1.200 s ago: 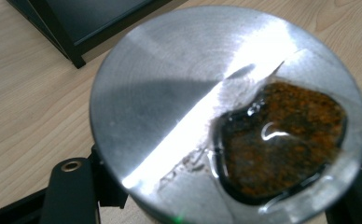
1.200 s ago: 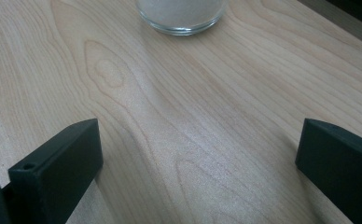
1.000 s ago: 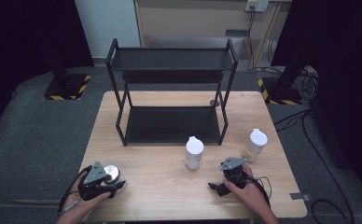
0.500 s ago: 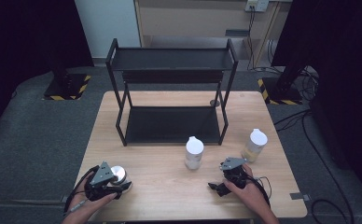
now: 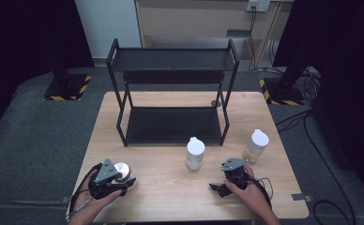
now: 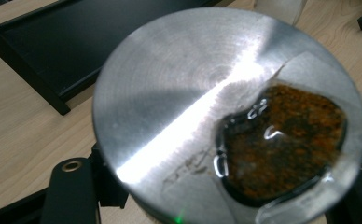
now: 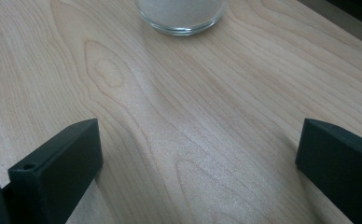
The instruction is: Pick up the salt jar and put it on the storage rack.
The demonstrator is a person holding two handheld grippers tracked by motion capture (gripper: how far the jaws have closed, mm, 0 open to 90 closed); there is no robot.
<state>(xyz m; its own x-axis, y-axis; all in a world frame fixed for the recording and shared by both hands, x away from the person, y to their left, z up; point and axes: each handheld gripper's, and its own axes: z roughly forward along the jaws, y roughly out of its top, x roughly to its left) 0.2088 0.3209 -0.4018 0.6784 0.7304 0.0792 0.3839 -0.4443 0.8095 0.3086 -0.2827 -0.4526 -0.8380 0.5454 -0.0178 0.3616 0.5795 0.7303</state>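
Near left on the light wooden tabletop (image 5: pixel 170 187), the left claw (image 5: pixel 119 180) pinches a round silver-lidded jar (image 6: pixel 226 116); the right claw (image 7: pixel 198 172) is spread wide.

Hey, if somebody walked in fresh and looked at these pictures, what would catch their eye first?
Probably the shiny metal-lidded jar clamped in the left hand-held gripper at the table's near left corner. Then the black two-tier rack at the back, with two white-capped bottles in front of it.

Black left gripper (image 5: pixel 109 180) and right gripper (image 5: pixel 230 180), each topped behind the fingers by a grey three-cornered plate. Black cables trailing from the rear. Blocky matte black fingers (image 7: pixel 58 163), small round hole near one tip. Bare forearms, no sleeves.
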